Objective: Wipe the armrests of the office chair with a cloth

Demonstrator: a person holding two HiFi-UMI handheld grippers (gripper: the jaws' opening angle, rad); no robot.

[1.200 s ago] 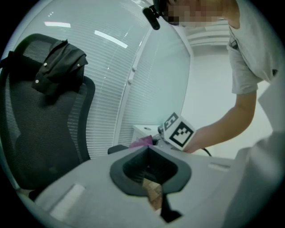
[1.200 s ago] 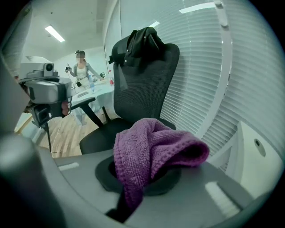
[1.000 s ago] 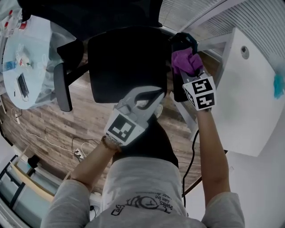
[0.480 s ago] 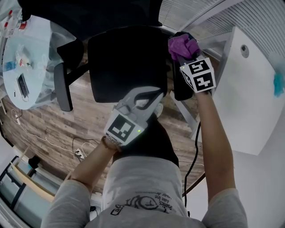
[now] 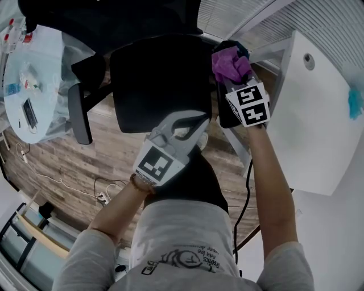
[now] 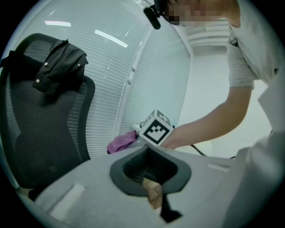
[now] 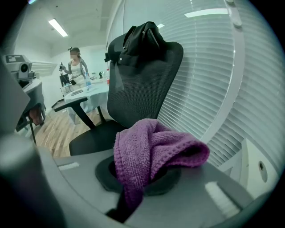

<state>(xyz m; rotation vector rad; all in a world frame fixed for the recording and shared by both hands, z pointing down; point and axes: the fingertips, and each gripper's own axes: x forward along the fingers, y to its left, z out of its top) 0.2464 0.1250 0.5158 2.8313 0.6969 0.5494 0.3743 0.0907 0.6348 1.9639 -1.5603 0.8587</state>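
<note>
A black office chair point(image 5: 159, 79) stands before me, with its left armrest point(image 5: 79, 113) and its right armrest point(image 5: 223, 116). My right gripper point(image 5: 232, 77) is shut on a purple cloth point(image 5: 230, 63), held over the far end of the right armrest; whether they touch is hidden. In the right gripper view the cloth point(image 7: 151, 151) bunches out of the jaws and hides them. The chair's mesh backrest point(image 7: 142, 84) is behind it. My left gripper point(image 5: 196, 122) hovers over the seat's front edge, shut and holding nothing. The cloth point(image 6: 122, 142) also shows in the left gripper view.
A white desk point(image 5: 318, 113) stands close on the right, with window blinds point(image 5: 256, 17) behind it. A round glass table point(image 5: 34, 74) with small items is at the left. Cables point(image 5: 102, 193) lie on the wood floor. A black jacket point(image 7: 142, 38) hangs on the backrest. A person point(image 7: 75, 62) stands far off.
My right gripper carried the cloth along the right armrest toward the chair back, then eased slightly back. The left gripper stayed where it was.
</note>
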